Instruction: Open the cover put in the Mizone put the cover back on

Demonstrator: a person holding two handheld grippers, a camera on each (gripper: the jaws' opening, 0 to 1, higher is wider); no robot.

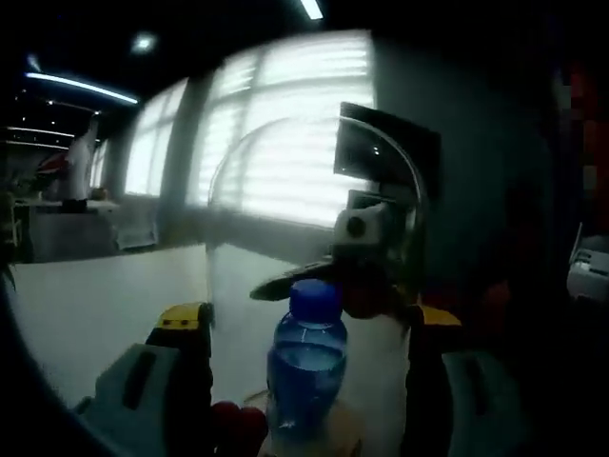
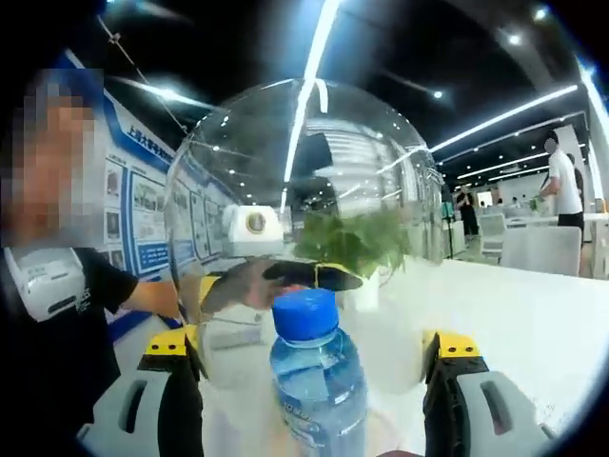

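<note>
Basically the late stage, by my read: the Mizone bottle [image 1: 306,367] stands upright on a small round wooden base [image 1: 314,433], and the clear glass dome cover [image 1: 314,276] is around it, so opening and putting in look done. What's left is seating the cover fully and letting go; I cannot tell whether its rim already touches the base, since the bottom edge is out of frame.

The left claw [image 1: 306,333] has its yellow-tipped jaws wide, one on each side of the dome at its walls, apparently holding it. The right claw [image 2: 314,357] does the same from the opposite side, jaws spread around the dome [image 2: 304,238], seemingly gripping it; actual contact is hard to confirm through the glass.

The bottle [image 2: 319,376] has a blue cap, clear blue-tinted plastic and a partly visible label, and looks full or nearly so. The cover is transparent, round-topped and reflective, mirroring ceiling lights. Everything sits on a white table [image 1: 105,305]. Something small and red [image 1: 238,419] lies beside the base.
</note>
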